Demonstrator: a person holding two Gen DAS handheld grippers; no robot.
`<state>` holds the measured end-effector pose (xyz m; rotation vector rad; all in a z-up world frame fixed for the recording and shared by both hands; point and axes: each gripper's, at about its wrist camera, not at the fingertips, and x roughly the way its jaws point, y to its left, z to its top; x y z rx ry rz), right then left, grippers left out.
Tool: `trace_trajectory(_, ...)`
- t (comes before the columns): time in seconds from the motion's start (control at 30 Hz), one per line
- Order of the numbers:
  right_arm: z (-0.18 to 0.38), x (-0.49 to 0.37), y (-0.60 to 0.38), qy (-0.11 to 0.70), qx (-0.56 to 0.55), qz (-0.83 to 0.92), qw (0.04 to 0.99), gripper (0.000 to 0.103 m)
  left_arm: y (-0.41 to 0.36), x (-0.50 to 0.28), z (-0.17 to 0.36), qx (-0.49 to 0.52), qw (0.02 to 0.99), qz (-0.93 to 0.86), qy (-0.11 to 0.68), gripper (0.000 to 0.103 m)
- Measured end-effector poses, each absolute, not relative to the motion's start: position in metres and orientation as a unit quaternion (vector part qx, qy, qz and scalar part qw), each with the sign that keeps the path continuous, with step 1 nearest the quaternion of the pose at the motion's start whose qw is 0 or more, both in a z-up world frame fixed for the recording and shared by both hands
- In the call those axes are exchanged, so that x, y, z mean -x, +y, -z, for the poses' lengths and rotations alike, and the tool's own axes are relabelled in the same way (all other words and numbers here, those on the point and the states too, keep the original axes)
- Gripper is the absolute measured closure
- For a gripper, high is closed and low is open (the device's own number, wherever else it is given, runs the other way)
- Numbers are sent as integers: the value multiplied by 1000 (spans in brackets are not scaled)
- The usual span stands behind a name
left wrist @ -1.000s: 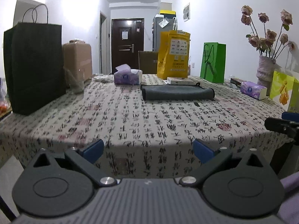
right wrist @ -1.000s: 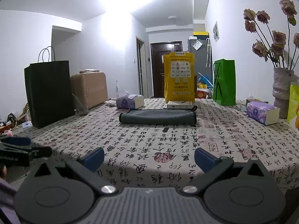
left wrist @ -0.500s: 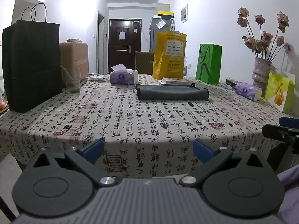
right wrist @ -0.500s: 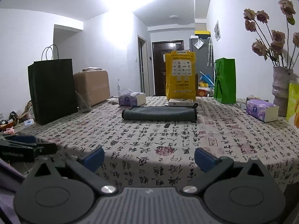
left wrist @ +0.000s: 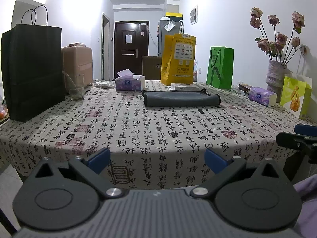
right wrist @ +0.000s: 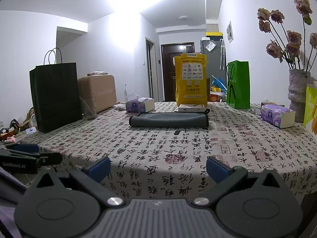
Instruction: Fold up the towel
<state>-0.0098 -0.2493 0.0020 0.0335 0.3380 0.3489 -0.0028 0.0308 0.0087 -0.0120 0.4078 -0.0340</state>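
Note:
A dark grey towel (left wrist: 181,99) lies folded into a long flat strip at the far middle of the table; it also shows in the right wrist view (right wrist: 169,119). My left gripper (left wrist: 157,159) is open and empty, held off the table's near edge, far from the towel. My right gripper (right wrist: 157,168) is open and empty, also at the near edge. Each gripper shows at the side of the other's view: the right gripper (left wrist: 297,138) and the left gripper (right wrist: 29,156).
The table wears a calligraphy-print cloth (left wrist: 158,130). Around its far rim stand a black paper bag (left wrist: 31,69), a glass (left wrist: 76,90), two tissue boxes (left wrist: 129,82) (left wrist: 261,96), a yellow bag (left wrist: 179,59), a green bag (left wrist: 220,67) and a vase of roses (left wrist: 276,77).
Both grippers have drawn back and down from the table, so the near edge and hanging cloth show more. The towel has not moved. Both stay open.

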Motion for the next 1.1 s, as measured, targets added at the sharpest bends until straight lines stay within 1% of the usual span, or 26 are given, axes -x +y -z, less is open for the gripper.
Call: trace_trajectory(1.1, -4, 10, -249, 162, -13, -172, 972, 0, 30, 3, -10, 4, 980, 16, 198, 0)
